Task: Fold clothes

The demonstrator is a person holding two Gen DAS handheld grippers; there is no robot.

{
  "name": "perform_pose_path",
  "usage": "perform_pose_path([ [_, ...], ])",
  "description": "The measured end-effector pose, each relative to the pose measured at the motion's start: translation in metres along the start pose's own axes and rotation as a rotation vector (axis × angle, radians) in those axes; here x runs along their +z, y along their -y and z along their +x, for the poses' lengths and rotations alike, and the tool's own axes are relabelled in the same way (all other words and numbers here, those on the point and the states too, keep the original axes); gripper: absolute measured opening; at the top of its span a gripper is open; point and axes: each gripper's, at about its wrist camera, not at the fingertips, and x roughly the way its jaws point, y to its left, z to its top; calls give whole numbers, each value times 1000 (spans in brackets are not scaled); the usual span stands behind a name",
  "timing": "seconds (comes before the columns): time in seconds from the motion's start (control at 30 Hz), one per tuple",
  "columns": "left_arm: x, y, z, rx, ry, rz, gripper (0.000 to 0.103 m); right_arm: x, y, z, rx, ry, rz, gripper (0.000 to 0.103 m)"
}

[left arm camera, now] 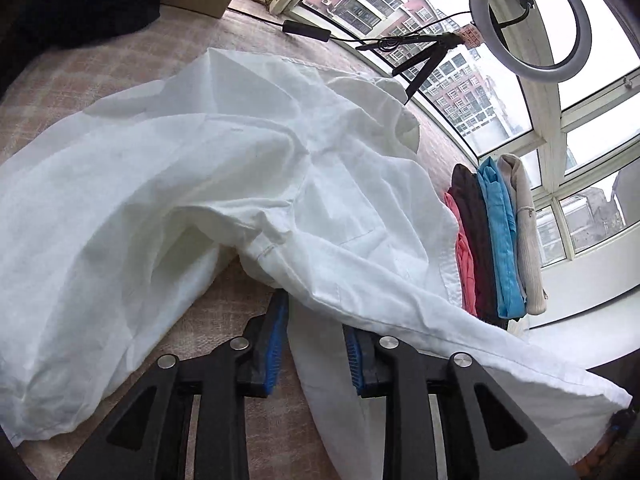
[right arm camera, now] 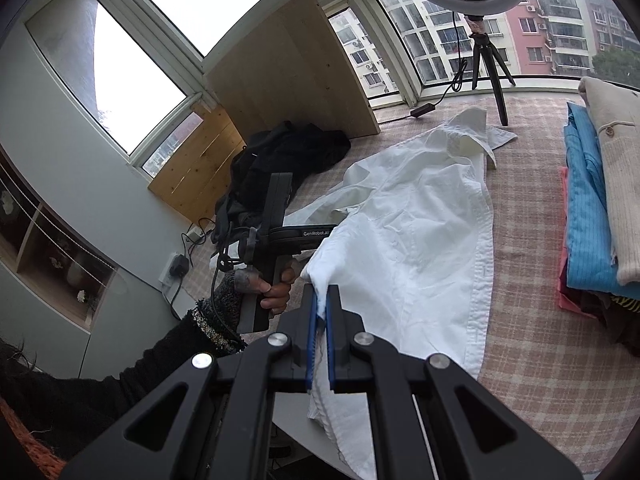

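Observation:
A white shirt (left arm camera: 224, 168) lies crumpled across the pink checked cover (left arm camera: 248, 312), collar at the far end (right arm camera: 472, 128). In the left wrist view, my left gripper (left arm camera: 314, 314) sits at the shirt's near edge. A fold of white cloth fills the gap between its blue pads (left arm camera: 276, 344), and a hem drapes over the right finger. My right gripper (right arm camera: 321, 300) is shut on a corner of the shirt (right arm camera: 404, 240), pinched thin between its blue pads. To its left, a person's hand (right arm camera: 276, 294) holds the left gripper's handle, whose tips are hidden behind the cloth.
A stack of folded clothes (right arm camera: 600, 208) in cream, blue, dark and pink lies on the right (left arm camera: 496, 240). A ring light on a tripod (left arm camera: 528, 20) stands by the window with its cable. A dark heap of clothes (right arm camera: 288, 152) and a wooden board (right arm camera: 288, 72) are at the far left.

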Motion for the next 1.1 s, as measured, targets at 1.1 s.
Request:
perform_pose_path([
  [1.1,-181,76,-46,159,-273,148,38,0,11,19,45,-28,30,4],
])
